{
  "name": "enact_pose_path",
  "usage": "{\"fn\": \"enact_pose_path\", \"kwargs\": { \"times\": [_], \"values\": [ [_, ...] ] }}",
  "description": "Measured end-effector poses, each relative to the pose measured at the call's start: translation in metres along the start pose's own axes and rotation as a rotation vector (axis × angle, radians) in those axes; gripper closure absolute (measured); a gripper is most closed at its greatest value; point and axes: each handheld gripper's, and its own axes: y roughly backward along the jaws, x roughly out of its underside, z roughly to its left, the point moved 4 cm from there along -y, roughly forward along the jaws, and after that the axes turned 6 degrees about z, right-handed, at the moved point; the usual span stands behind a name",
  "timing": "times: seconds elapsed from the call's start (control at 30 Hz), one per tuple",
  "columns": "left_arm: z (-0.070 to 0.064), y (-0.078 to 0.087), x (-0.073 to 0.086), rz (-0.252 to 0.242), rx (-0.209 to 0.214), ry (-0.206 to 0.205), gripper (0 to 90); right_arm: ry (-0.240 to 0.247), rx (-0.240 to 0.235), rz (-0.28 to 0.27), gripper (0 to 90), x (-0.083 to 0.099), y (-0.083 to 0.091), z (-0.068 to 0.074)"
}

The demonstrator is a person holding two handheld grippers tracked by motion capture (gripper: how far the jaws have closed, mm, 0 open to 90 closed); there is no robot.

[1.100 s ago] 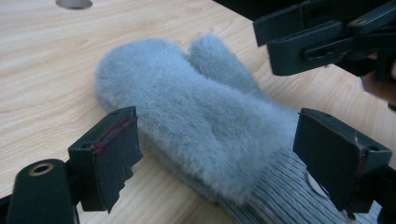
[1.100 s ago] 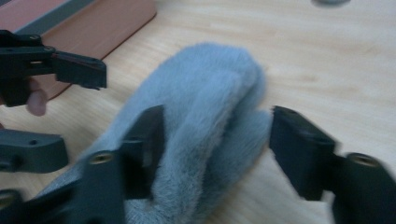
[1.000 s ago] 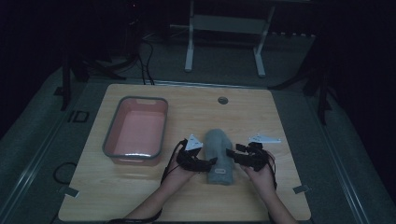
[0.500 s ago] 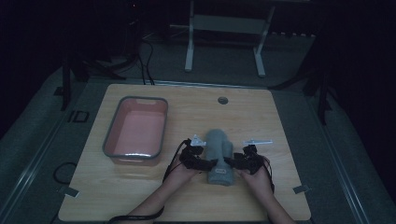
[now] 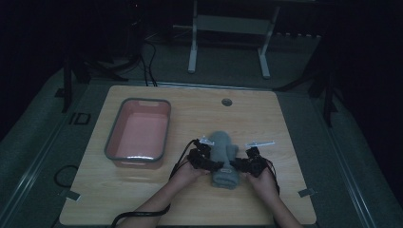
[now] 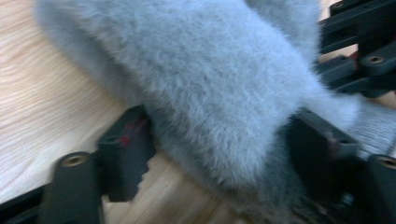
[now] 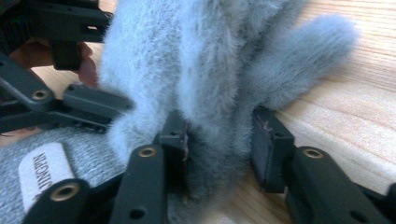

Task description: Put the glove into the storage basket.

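Both grippers [image 5: 223,165] flank the grey fluffy mitten [image 5: 223,156], jaws around it

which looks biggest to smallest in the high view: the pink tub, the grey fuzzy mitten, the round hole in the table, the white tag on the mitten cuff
1. pink tub
2. grey fuzzy mitten
3. round hole in the table and white tag: both tiny in the high view, too close to rank.
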Motion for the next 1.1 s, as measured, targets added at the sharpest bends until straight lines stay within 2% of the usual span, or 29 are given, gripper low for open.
{"fn": "enact_pose_path", "kwargs": {
  "times": [0.13, 0.27, 0.43, 0.47, 0.73, 0.97, 1.1],
  "values": [
    [-0.001, -0.002, -0.002, -0.002, 0.045, 0.015, 43.4, 0.003, -0.004, -0.006, 70.0, 0.0, 0.0, 0.0],
    [-0.006, 0.001, -0.003, -0.016, 0.047, -0.015, 60.1, 0.0, -0.011, -0.025, 73.6, 0.001, 0.001, 0.0],
    [-0.008, 0.004, -0.003, -0.044, 0.057, -0.025, 71.3, 0.009, 0.005, -0.043, 76.2, 0.001, 0.003, 0.002],
    [-0.008, 0.005, -0.003, -0.05, 0.064, -0.019, 72.3, 0.008, 0.004, -0.048, 76.6, 0.001, 0.004, 0.002],
    [-0.017, 0.023, -0.009, -0.086, 0.063, -0.057, 75.8, 0.015, -0.018, -0.084, 78.7, -0.003, 0.016, 0.01],
    [-0.023, 0.052, -0.022, -0.114, 0.091, -0.102, 76.6, 0.04, -0.034, -0.146, 79.1, -0.014, 0.038, 0.026],
    [-0.024, 0.071, -0.031, -0.132, 0.097, -0.146, 76.6, 0.063, -0.043, -0.175, 79.2, -0.024, 0.05, 0.037]
  ]
}}
